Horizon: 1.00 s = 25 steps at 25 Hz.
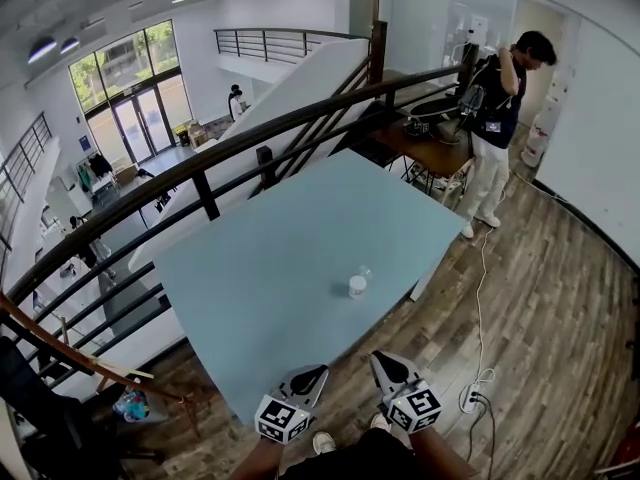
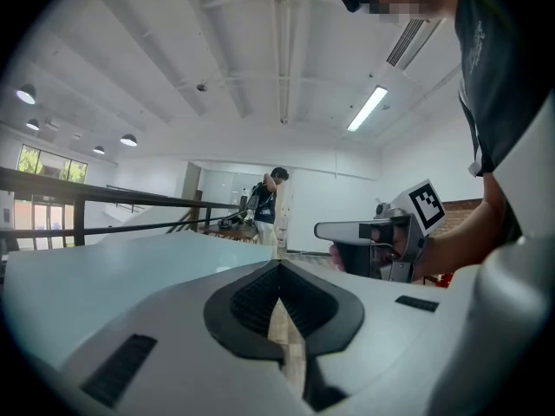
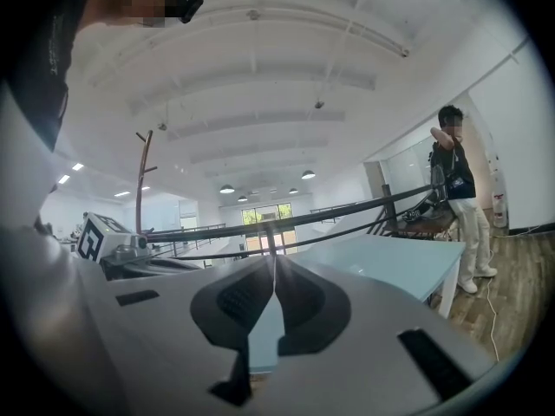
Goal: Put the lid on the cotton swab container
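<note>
Pale blue counter (image 1: 270, 258) centre; dark railing (image 1: 206, 196) 11 o'clock; tall windows (image 1: 130, 93) 10 o'clock; wood-plank floor (image 1: 550, 298) 4 o'clock; white walls.

container (image 1: 357, 287): too small in the head view to tell whether its top is open or capped.
clear thing (image 1: 366, 271): just behind the container, faint; possibly the lid, cannot tell.
forearms (image 1: 258, 462): cut off by the head view's bottom edge.
table (image 2: 104, 271): near part hidden behind the left gripper (image 2: 279, 269) body; likewise behind the right gripper (image 3: 274, 263).
</note>
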Tool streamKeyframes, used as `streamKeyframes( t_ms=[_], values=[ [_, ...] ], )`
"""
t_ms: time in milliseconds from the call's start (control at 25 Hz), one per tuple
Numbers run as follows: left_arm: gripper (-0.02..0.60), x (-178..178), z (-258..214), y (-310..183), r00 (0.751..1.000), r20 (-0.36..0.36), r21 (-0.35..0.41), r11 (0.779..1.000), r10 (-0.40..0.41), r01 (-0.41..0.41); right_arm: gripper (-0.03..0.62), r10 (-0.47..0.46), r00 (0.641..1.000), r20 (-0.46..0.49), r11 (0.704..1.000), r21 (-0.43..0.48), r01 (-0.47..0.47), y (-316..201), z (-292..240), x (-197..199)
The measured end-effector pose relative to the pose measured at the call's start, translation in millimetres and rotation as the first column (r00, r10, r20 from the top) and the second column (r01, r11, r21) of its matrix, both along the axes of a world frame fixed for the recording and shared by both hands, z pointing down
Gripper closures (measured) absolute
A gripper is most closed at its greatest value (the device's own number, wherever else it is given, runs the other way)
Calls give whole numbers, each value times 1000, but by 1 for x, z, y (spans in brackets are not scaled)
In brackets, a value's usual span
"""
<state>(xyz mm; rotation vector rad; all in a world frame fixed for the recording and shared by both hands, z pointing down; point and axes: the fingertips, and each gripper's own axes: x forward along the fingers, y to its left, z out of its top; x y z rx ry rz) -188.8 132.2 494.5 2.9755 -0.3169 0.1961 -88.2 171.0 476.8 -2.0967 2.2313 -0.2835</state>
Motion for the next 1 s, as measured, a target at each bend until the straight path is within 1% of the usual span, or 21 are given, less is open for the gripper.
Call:
streamKeyframes(
  t_ms=[200,280,400,480,560,680,800,880,1000],
  values=[
    [569,19,3,-11,1000,14,-5,1000,-18,18,576,9,1000,20,1000,3,-9,-10,2,24],
    [569,29,-1,-14,999,16,-6,999,-32,32,576,-8,1000,16,1000,4,8,-17,0,34],
    [569,47,-7,-18,999,0,-1,999,-51,51,574,-39,999,10,999,8,39,-27,-1,50],
    [569,61,-8,-25,998,-7,5,998,-68,68,574,-61,998,31,998,23,60,-36,-4,62],
    [569,73,-8,-34,996,1,9,996,-88,88,575,-83,994,63,996,45,81,-45,-10,73],
    [569,92,-9,-37,994,22,16,994,-106,106,576,-110,991,79,993,61,106,-53,-15,91],
    [569,110,-9,-35,992,55,49,993,-113,110,574,-139,985,100,989,63,133,-58,-12,108],
    [569,117,-11,-36,991,42,49,991,-127,125,574,-173,979,106,984,70,166,-61,-11,116],
    [569,133,-11,-36,987,11,38,986,-163,162,574,-212,973,87,976,67,207,-61,-10,132]
  ],
)
